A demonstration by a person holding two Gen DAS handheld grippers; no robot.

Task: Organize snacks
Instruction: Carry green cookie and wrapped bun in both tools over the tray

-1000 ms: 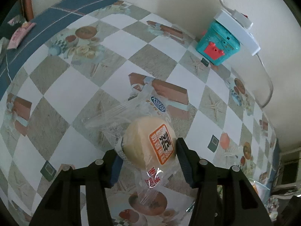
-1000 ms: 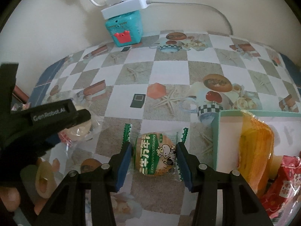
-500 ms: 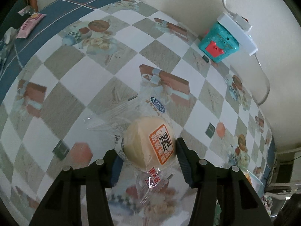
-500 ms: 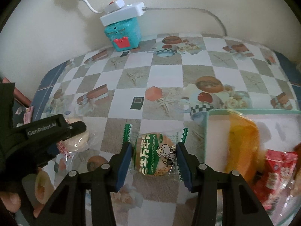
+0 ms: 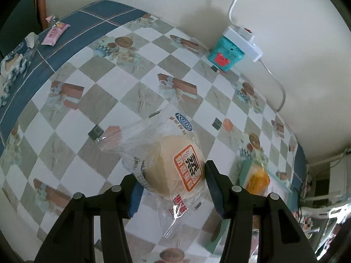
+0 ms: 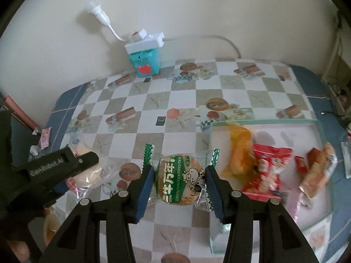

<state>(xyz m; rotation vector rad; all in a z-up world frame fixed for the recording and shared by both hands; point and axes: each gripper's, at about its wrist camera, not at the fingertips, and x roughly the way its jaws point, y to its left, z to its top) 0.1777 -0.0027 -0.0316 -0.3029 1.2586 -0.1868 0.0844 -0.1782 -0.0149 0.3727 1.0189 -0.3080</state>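
The left gripper (image 5: 171,188) is matte black plastic: two angular fingers with triangular cut-outs, each carrying two round silver screw heads, and ribbed blue pads (image 5: 214,188) lining the inner faces. The right gripper (image 6: 179,183) is built the same way. At nine o'clock in the right wrist view, one black finger bears white "GenRobot.AI" lettering (image 6: 47,166).

Checkered tablecloth (image 6: 182,129) centre bare, passable; teal box (image 6: 144,63) blocks wall side; snack-filled tray (image 6: 263,121) right.
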